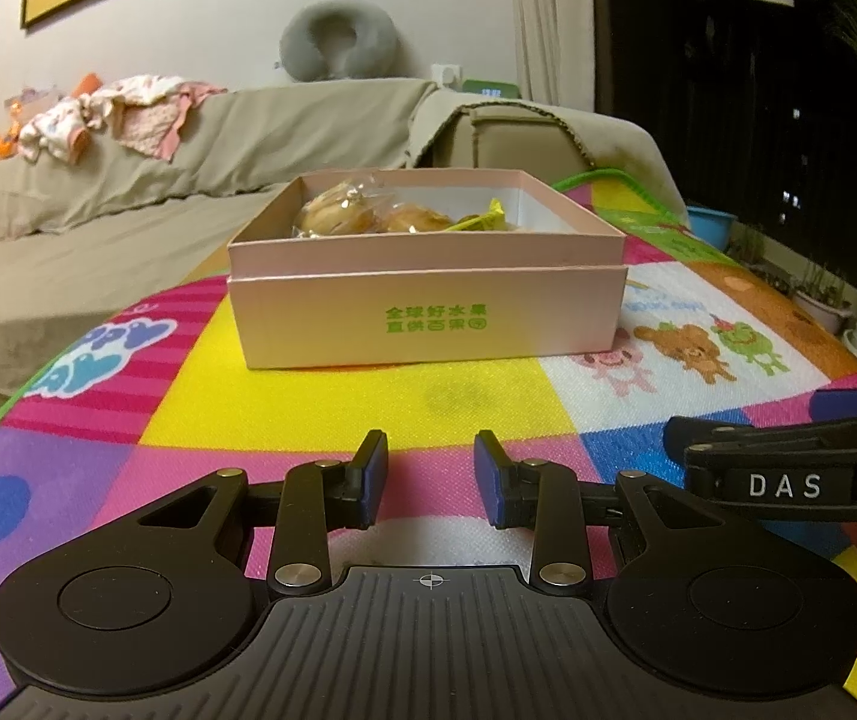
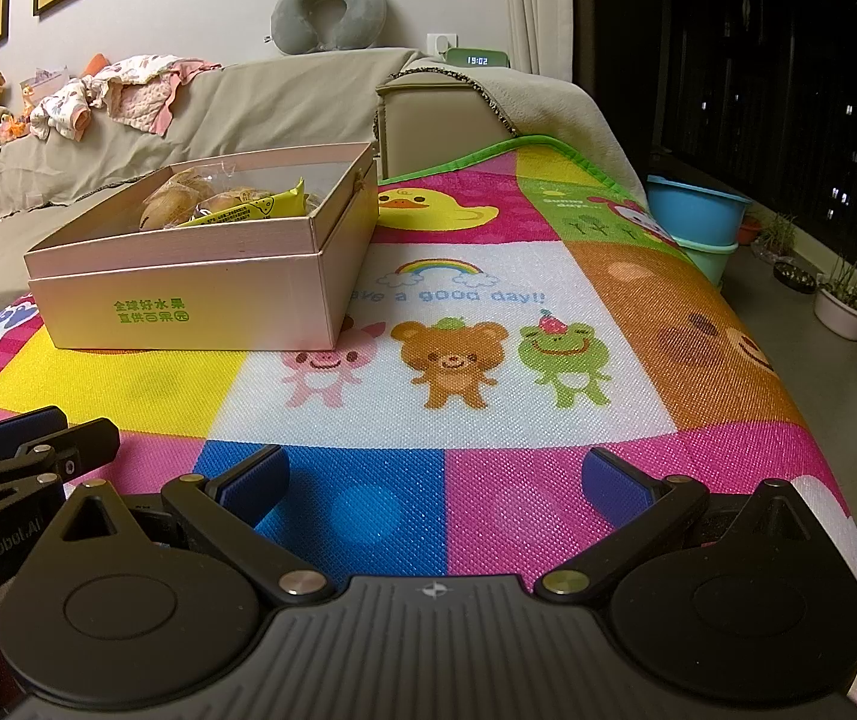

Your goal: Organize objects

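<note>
Nearest to the left wrist camera is the left gripper (image 1: 430, 471). Its jaws stand apart with a narrow gap, and nothing is between the blue pads; only the pink and yellow squares of the play mat (image 1: 332, 408) show through the gap. The right gripper (image 2: 435, 483) is just beside it, and one of its black fingers enters the left view from the right edge. In its own view the right gripper has its jaws spread wide and it holds nothing; under it are a blue square and a pink square of the mat.

Further on, the pink box (image 1: 428, 318) stands on the mat, straight ahead of the left gripper and well apart from both grippers. From the right wrist it is to the upper left. The box is open at the top and sits inside its own lid, which has green characters printed on the front side. Inside are wrapped buns (image 2: 179, 201) in clear plastic and a yellow packet (image 2: 260, 207), which leans against them.

Behind the mat is a beige sofa (image 1: 128, 180) with small clothes (image 1: 98, 114) on its back. A grey neck pillow (image 2: 329, 3) rests on the top, and a green digital clock (image 2: 476, 58) stands by the wall.
</note>
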`<action>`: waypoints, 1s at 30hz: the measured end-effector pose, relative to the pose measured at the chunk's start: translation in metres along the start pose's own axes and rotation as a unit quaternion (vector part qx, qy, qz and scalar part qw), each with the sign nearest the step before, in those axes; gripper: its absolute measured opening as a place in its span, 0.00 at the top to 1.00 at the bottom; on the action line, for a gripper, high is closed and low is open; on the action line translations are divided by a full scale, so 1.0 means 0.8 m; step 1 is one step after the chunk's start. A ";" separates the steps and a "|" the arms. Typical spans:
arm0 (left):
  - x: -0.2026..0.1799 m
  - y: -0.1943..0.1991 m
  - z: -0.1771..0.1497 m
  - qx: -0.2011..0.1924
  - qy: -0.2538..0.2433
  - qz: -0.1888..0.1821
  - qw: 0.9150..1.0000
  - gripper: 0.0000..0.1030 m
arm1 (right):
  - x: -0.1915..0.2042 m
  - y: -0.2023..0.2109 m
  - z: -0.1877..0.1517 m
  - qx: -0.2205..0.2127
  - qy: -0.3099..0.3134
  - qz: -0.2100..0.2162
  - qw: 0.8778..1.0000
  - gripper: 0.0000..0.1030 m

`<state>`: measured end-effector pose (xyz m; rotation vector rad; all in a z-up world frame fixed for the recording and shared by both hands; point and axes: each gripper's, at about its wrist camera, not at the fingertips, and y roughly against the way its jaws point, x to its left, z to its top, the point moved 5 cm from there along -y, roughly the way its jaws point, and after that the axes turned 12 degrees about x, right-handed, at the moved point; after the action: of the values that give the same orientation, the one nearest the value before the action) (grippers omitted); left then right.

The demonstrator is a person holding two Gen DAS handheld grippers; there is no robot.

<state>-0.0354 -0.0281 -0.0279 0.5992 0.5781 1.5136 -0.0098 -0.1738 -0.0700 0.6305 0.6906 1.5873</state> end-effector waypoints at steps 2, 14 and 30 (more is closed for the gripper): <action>-0.003 0.001 0.000 -0.001 -0.005 0.003 1.000 0.67 | 0.000 0.000 0.000 0.000 0.000 0.000 1.000 0.00; -0.002 0.001 -0.001 0.003 0.004 -0.001 1.000 0.67 | 0.000 0.000 0.000 0.000 0.000 0.000 1.000 0.00; 0.001 0.000 -0.001 0.004 0.005 -0.003 1.000 0.67 | 0.000 0.000 0.000 0.000 0.000 0.000 1.000 0.00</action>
<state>-0.0357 -0.0275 -0.0281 0.5943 0.5933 1.5100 -0.0098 -0.1737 -0.0699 0.6307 0.6905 1.5869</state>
